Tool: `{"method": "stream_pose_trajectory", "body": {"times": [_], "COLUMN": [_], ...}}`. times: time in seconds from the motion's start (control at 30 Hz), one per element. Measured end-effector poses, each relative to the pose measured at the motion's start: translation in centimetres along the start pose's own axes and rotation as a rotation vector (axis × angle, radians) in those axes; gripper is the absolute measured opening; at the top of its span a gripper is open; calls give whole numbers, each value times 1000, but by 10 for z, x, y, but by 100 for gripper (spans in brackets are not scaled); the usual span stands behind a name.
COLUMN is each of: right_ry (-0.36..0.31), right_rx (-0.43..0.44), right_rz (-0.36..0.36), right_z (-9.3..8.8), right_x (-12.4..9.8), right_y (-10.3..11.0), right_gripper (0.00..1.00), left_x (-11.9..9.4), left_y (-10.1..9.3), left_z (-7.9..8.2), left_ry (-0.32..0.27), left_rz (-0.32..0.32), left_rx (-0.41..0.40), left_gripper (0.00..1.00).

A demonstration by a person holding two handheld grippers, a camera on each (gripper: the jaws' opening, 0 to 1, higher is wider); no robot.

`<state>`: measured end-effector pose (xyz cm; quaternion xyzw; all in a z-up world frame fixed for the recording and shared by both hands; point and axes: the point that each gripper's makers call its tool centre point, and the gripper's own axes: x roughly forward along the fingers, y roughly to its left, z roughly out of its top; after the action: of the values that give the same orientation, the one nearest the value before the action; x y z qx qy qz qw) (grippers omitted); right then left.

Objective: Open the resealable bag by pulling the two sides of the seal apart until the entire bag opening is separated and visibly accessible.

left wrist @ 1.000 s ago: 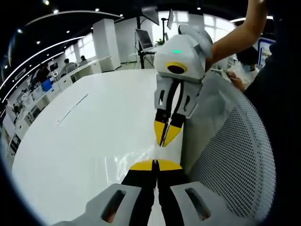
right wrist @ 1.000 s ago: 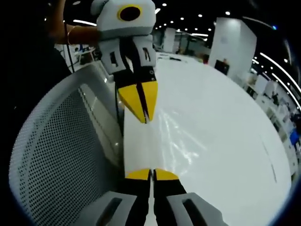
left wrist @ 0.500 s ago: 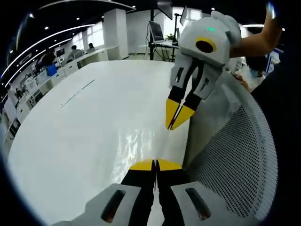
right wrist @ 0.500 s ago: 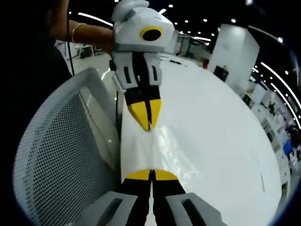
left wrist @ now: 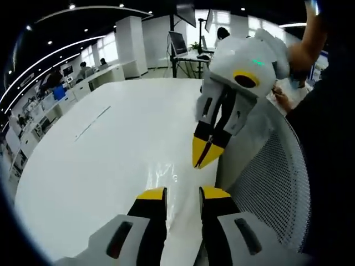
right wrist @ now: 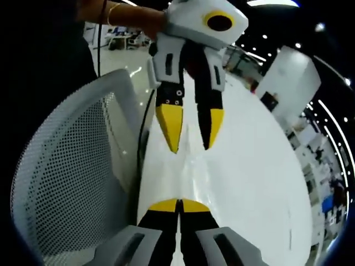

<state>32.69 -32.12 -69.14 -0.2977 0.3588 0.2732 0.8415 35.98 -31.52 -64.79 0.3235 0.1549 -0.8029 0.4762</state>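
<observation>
The left gripper [left wrist: 184, 194] has just let go. Half a second ago its yellow tips were pressed together; now they stand clearly apart at 6 o'clock in the left gripper view. In the right gripper view the same tool hangs in from 12 o'clock with its jaws spread [right wrist: 191, 138] and nothing visible between them.

The right gripper [right wrist: 177, 205] stays clenched, its tips meeting at 6 o'clock in its own view. Seen from the left gripper view [left wrist: 202, 157], it reaches in from 1 o'clock with its tips closed to a point.

The resealable bag [left wrist: 166, 173] is clear film and hard to make out. It shows only as wrinkled glints on the white table [left wrist: 83, 166], just above the left gripper's tips and below the right gripper's tips. In the right gripper view a pale sheen [right wrist: 191, 174] runs up from the closed jaws toward 12 o'clock. From this I judge that the right gripper is still pinching one edge of the bag, though the film is too transparent to confirm the grip.

A grey mesh chair back [left wrist: 272, 188] curves along the table edge at 4 o'clock, and at 8 o'clock in the right gripper view [right wrist: 61, 183].

With one side released, the pull on the seal has stopped. I cannot tell whether the mouth is fully parted. This looks like either a re-grip further along the seal or the end of the opening.
</observation>
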Motion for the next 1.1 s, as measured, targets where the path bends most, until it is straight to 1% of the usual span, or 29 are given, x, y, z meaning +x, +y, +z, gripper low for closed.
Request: {"method": "stream_pose_trajectory", "body": {"times": [0.07, 0.13, 0.17, 0.2, 0.23, 0.3, 0.33, 0.37, 0.4, 0.43, 0.53, 0.63, 0.67, 0.77, 0.9, 1.0, 1.07, 1.1], "right_ry": [5, 13, 12, 11, 11, 8, 6, 12, 21, 23, 21, 20, 19, 22, 17, 18, 24, 26], "right_rx": [-25, -33, -32, -31, -33, -34, -33, -39, -59, -59, -62, -67, -69, -82, -76, -73, -69, -70], "right_rz": [8, 15, 17, 19, 19, 19, 20, 23, 26, 28, 32, 37, 39, 40, 36, 33, 29, 27], "right_z": [0, -1, -1, -1, -1, 0, 0, 0, -1, -1, 0, 0, 0, 0, 1, 0, -1, -2], "right_x": [1, 2, 1, 1, 1, 1, 1, 1, 2, 2, 2, 2, 3, 3, 3, 3, 3, 3], "right_y": [2, 4, 4, 5, 5, 5, 5, 7, 8, 9, 11, 12, 13, 14, 14, 14, 13, 13], "right_gripper": [0, 0, 0, 0, 0, 0, 0, 0, 0, 0, 0, 0, 0, 0, 0, 0, 0, 0], "left_x": [3, 10, 14, 17, 22, 31, 35, 40, 42, 44, 47, 49, 49, 50, 50, 50, 51, 51], "left_y": [1, 1, 1, 0, -2, -12, -13, -11, -12, -13, -16, -20, -23, -24, -22, -21, -15, -14], "left_z": [6, 13, 13, 10, 5, -5, -5, -4, -4, -4, -6, -11, -15, -24, -30, -29, -25, -24], "left_ry": [-3, -6, 5, 28, 68, 122, 119, 107, 108, 110, 120, 145, 164, 211, 249, 246, 232, 226], "left_rz": [-3, -9, -15, -25, -46, -116, -113, -98, -104, -109, -124, -156, -180, -194, -197, -189, -149, -139], "left_rx": [12, 18, 27, 43, 68, 79, 91, 80, 74, 65, 57, 56, 64, 75, 47, 20, 36, 29], "left_gripper": [14, 13, 13, 13, 13, 14, 14, 12, 11, 9, 8, 6, 5, 3, 0, 0, 0, 0]}}
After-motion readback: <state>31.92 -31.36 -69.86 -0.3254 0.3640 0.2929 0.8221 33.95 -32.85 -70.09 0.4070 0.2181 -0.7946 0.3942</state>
